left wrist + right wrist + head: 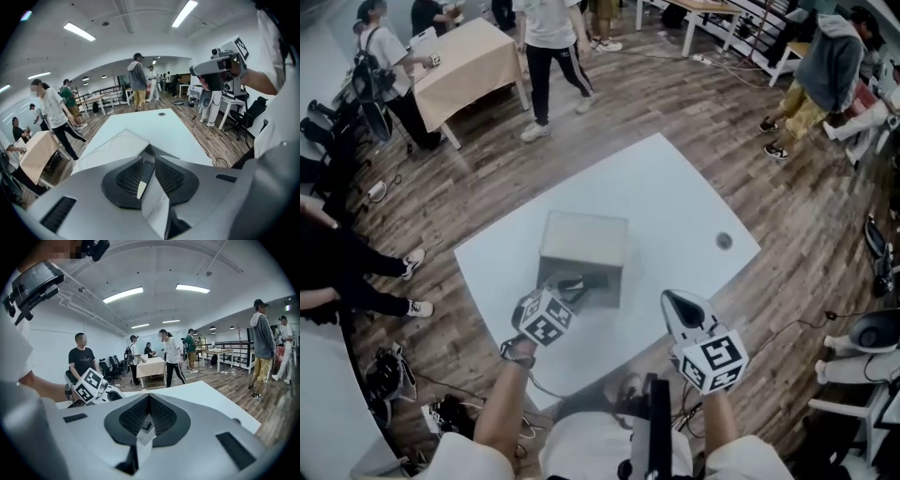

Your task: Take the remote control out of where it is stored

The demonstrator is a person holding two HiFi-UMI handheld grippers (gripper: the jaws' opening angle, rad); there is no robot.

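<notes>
The left gripper [570, 285] and the right gripper [670, 298] sit closest, each held in one of the person's hands at the near edge of the white table [675, 197]. The left gripper's jaws stand a little apart, with a narrow gap between the dark ribbed pads [129, 176]. Nothing is in that gap; beyond it show only the tabletop and the top of the box [117, 145]. The right gripper's jaws are pressed together with nothing between them. It hangs over the near right part of the table, well apart from the box.

The box is grey-brown and stands near the middle of the table. Its near side is a dark opening [600, 292]. The remote control cannot be made out in any view, so its look cannot be told, and the opening is too dark to show what lies inside. The left gripper's tip is right at the left part of the opening, angled downward toward it. Whether it touches anything there cannot be told. A small dark round spot [724, 240] marks the table to the right of the box.
</notes>
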